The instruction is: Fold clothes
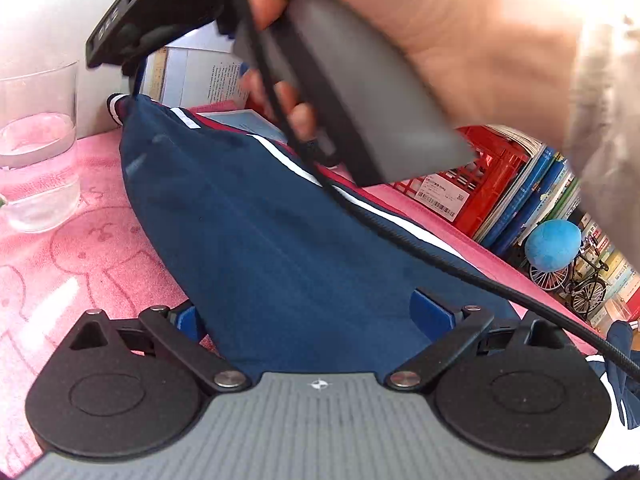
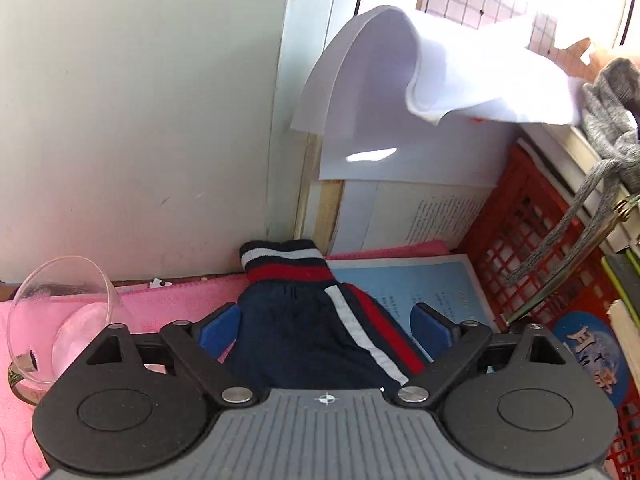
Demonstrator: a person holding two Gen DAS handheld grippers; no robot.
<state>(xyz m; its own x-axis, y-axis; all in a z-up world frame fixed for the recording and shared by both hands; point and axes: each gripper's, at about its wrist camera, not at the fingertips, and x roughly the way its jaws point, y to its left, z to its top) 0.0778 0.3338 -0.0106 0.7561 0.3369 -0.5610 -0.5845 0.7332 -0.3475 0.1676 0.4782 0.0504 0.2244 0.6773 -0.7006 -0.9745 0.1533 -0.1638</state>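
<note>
Closest to the left wrist camera, the left gripper [image 1: 312, 316] has its blue pads spread wide, and the navy trousers [image 1: 260, 232] pass between them; the pads do not seem to press the cloth. The trousers lie stretched out on a pink towel [image 1: 72, 264] that covers the surface. A white and a red stripe [image 1: 360, 200] run along their right edge. To the left, on the towel, stands a glass [image 1: 38, 148] partly filled with water.

Above the trousers, the person's hand [image 1: 440, 36] holds the right gripper's grey handle, and a black cable [image 1: 400, 236] hangs from it across the cloth.

In the right wrist view, the right gripper [image 2: 324, 330] is also spread wide. The far end of the trousers lies between its blue pads, with open space on both sides. The striped cuff [image 2: 286, 260] is beyond the pads, near the wall [image 2: 140, 120].

Just right of the cuff lies a light blue booklet [image 2: 420, 280]. Further right is a red plastic crate [image 2: 532, 240]. Above, curled white paper [image 2: 420, 80] hangs over the crate's back edge.
</note>
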